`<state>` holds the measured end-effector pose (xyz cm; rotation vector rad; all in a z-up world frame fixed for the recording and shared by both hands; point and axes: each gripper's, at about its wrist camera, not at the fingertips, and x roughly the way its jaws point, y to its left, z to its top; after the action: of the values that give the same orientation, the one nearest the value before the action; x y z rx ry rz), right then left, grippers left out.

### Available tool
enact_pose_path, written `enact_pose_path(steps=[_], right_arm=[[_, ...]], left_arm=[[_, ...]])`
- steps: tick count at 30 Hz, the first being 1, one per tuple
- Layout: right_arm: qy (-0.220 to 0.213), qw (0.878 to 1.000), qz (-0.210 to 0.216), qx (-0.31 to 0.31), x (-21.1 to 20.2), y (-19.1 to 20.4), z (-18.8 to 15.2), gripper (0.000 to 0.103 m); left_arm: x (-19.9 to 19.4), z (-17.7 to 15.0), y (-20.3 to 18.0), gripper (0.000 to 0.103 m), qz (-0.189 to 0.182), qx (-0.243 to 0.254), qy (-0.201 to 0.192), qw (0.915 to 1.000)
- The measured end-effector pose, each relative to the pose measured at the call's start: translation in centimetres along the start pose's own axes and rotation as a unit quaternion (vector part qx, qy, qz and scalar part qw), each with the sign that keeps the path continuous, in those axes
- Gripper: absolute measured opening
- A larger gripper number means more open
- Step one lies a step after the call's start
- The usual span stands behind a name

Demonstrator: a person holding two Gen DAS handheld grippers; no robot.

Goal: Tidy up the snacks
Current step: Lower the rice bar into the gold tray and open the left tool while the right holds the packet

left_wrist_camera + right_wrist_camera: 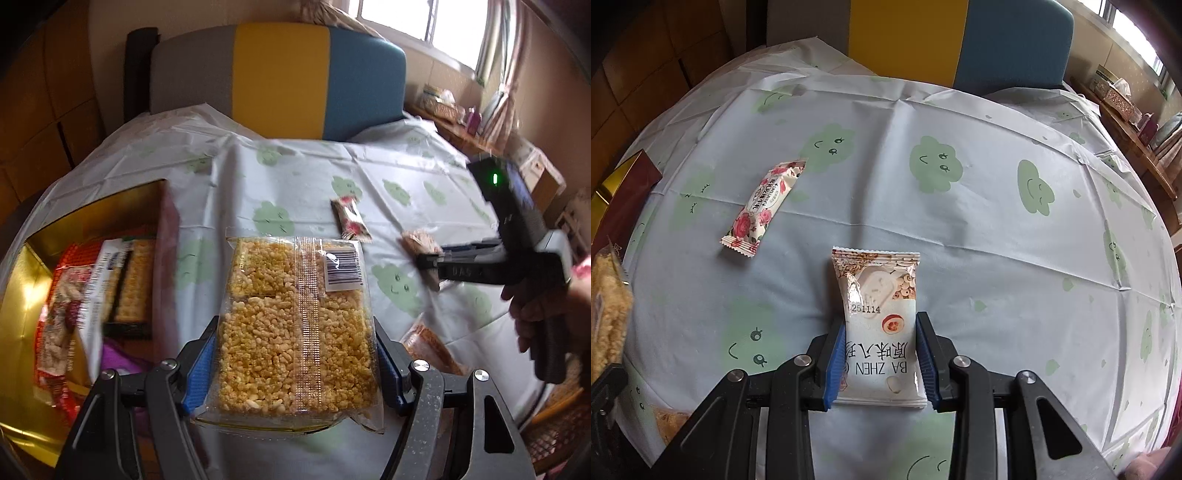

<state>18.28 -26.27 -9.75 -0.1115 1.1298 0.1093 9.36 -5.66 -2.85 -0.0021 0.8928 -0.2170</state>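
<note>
My left gripper (295,365) is shut on a clear pack of yellow puffed-rice cakes (291,325), held above the table just right of a gold box (33,258). The box holds several snack packs (96,295). My right gripper (881,363) is shut on a white Ba Zhen cake packet (881,325), held over the table; it also shows in the left wrist view (428,258). A rose-patterned snack bar (762,206) lies on the tablecloth to the left of the white packet, also seen in the left wrist view (351,219).
The round table has a pale blue cloth with green cloud faces (960,221). A grey, yellow and blue chair (280,77) stands at its far side. Another orange snack pack (428,347) lies near the front right. A wooden shelf with boxes (1119,99) is at the far right.
</note>
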Motion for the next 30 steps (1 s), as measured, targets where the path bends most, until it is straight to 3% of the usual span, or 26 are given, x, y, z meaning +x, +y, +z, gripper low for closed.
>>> enact_pose_path(steps=[4,7,12,16,23,30], right_arm=[[-0.003,1.0,-0.006,-0.006,-0.2,0.1,-0.2,0.035],[-0.004,1.0,-0.009,-0.01,-0.2,0.3,-0.2,0.035],[-0.005,1.0,-0.013,-0.013,-0.4,0.7,-0.4,0.035],[-0.007,1.0,-0.015,-0.015,-0.5,0.8,-0.4,0.035],[-0.009,1.0,-0.017,-0.016,-0.6,1.0,-0.5,0.035],[-0.01,1.0,-0.017,-0.018,-0.7,1.0,-0.7,0.035]], left_arm=[[-2.7,1.1,5.0,0.074,0.005,-0.066,-0.018,0.9977],[-3.8,1.3,9.6,0.074,0.035,-0.116,-0.025,0.9923],[-3.9,0.6,17.2,0.074,0.102,-0.184,-0.013,0.9776],[-3.0,-0.1,22.6,0.074,0.128,-0.242,0.008,0.9619],[-0.6,1.2,26.7,0.074,0.173,-0.239,0.019,0.9552],[0.9,2.2,27.6,0.075,0.192,-0.235,0.017,0.9527]])
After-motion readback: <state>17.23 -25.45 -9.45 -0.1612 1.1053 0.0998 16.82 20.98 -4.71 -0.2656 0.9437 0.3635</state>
